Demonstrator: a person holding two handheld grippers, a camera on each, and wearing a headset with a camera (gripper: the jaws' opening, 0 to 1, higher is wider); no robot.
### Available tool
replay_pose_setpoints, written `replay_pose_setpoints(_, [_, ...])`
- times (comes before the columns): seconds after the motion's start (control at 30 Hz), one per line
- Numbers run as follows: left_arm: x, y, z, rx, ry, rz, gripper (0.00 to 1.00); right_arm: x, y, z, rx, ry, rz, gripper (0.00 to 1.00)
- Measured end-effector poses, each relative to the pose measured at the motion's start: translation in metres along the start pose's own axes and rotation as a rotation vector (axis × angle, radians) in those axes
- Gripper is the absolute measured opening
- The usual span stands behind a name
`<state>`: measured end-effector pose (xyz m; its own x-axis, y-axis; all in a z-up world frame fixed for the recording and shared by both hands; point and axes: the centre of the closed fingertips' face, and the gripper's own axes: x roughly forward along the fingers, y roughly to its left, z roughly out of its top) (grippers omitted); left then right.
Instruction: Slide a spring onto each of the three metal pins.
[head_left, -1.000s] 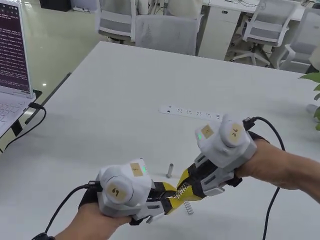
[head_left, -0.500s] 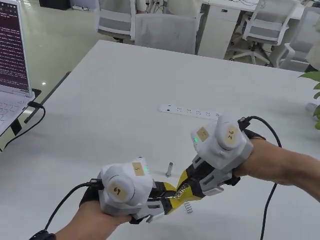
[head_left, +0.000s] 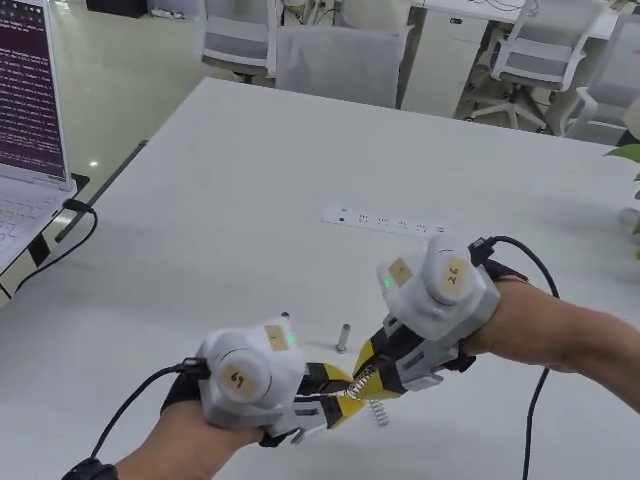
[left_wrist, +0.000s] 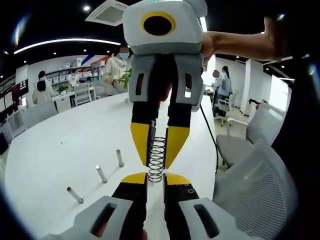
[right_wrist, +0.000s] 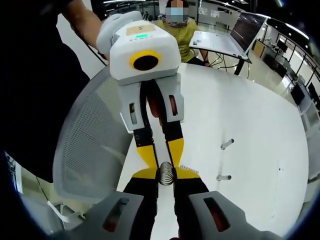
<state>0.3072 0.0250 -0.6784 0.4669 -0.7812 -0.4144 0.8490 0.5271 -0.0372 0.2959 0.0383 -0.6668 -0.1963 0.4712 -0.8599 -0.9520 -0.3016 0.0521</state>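
Since a second ago the right gripper (head_left: 368, 372) has drawn slightly closer to the left gripper (head_left: 335, 392) and sits a little lower over the table (head_left: 230, 180). One pin (head_left: 285, 318) now shows just beyond the left gripper's body.

Both grippers meet tip to tip low in the head view, close to the table's near edge, with a spring (head_left: 360, 380) bridging them. Seen from the left gripper view, the left jaws stand nearly together, the spring's lower end pinched between their yellow tips. The right jaws come down from above, closed on its upper coils from both sides. From the right gripper view the spring appears end-on, a ring of wire squeezed between the right yellow tips, with the left tips closing on it from above. Both grippers hold the spring in the air, off the table.

Another pin (head_left: 343, 338) stands upright on the table just beyond the tips. A second spring (head_left: 380, 412) lies on the table just beside the held one, apart from it. Left of the jaws, the left gripper view has three pins (left_wrist: 101, 174) in a row on the table, apart from one another and all bare.

Farther back lies a power strip (head_left: 385, 222). An open laptop (head_left: 25, 130) sits at the left edge, with a cable (head_left: 70, 230) trailing from it.
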Motion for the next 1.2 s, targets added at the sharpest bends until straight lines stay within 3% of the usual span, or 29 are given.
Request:
replay_pose_setpoints(0.4, [-0.025,0.022,-0.011,-0.058,0.005,0.07,0.13,0.002,-0.01,0.0,0.035,-0.014,-0.022,0.08])
replay_pose_setpoints(0.87, [-0.041,0.035,-0.025,-0.109,0.017,0.112,0.18,0.005,-0.011,-0.005,0.057,-0.005,-0.017,0.08])
replay_pose_setpoints(1.2, [-0.065,0.05,-0.038,-0.145,0.027,0.167,0.25,0.012,-0.017,-0.006,0.068,0.002,-0.035,0.08])
